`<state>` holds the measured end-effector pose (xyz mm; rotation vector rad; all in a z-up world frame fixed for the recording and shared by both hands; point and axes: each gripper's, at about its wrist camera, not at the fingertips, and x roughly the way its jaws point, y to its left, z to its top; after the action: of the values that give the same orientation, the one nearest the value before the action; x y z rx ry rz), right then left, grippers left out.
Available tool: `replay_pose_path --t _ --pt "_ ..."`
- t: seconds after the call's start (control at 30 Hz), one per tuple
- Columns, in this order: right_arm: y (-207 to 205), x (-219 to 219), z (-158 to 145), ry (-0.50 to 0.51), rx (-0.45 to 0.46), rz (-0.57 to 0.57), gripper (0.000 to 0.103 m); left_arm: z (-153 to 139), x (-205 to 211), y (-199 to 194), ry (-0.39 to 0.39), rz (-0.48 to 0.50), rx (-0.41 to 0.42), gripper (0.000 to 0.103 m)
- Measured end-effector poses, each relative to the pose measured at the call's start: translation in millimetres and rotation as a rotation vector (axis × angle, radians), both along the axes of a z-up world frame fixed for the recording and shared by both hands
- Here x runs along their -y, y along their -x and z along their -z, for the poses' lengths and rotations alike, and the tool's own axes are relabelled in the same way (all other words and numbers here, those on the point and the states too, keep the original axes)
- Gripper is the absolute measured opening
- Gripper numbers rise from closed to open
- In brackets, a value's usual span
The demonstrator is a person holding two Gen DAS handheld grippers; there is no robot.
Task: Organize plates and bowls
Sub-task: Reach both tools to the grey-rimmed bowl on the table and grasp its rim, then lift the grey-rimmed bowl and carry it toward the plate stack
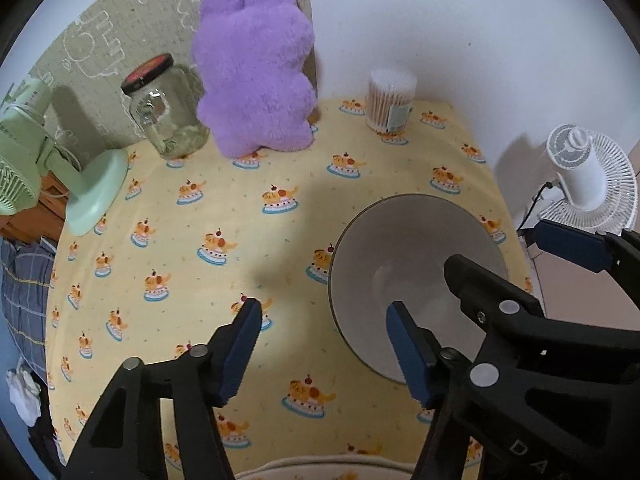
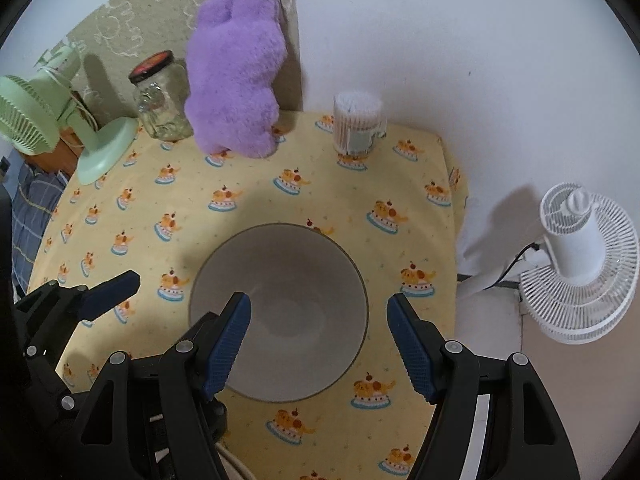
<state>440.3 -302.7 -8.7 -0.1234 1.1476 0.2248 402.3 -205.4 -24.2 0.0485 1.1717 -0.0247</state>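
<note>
A grey bowl (image 1: pixel 400 256) (image 2: pixel 288 272) stands upright and empty on the yellow tablecloth (image 1: pixel 240 240) (image 2: pixel 320 184). My right gripper (image 2: pixel 319 312) is open above it, its left fingertip over the bowl's inside, its right one beyond the right rim, touching nothing that I can see. My left gripper (image 1: pixel 324 320) is open and empty just left of the bowl. The right gripper's fingers (image 1: pixel 572 244) show over the bowl in the left wrist view. The left gripper's finger (image 2: pixel 112 290) shows at the left of the right wrist view. A pale plate rim (image 1: pixel 320 466) peeks at the bottom edge.
At the back stand a green fan (image 1: pixel 48 172) (image 2: pixel 52 120), a glass jar (image 1: pixel 164 116) (image 2: pixel 162 100), a purple plush toy (image 1: pixel 256 68) (image 2: pixel 236 76) and a tub of cotton swabs (image 1: pixel 390 100) (image 2: pixel 358 124). A white fan (image 1: pixel 592 176) (image 2: pixel 580 260) stands on the floor beyond the table's right edge.
</note>
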Motion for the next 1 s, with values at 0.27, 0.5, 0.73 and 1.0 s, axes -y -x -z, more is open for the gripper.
replay_pose_path --t 0.27,0.5,0.73,1.0 --pt "-16.7 6.0 32.4 0.005 -0.053 0.027 0.05 23.4 9.0 -15.7 -0.019 0.025 -0.034 0.043" --pt "-24.6 9.0 45.4 0.012 -0.073 0.042 0.036 38.6 15.4 -21.0 0.003 0.041 -0.075 0.028" --pt "-25.7 15.9 48.2 0.028 -0.073 0.053 0.02 38.6 13.8 -22.7 -0.013 0.043 -0.078 0.019" --pt "-28.7 14.3 57.1 0.034 -0.09 0.062 0.02 45.3 14.2 -26.7 -0.011 0.041 -0.107 0.016"
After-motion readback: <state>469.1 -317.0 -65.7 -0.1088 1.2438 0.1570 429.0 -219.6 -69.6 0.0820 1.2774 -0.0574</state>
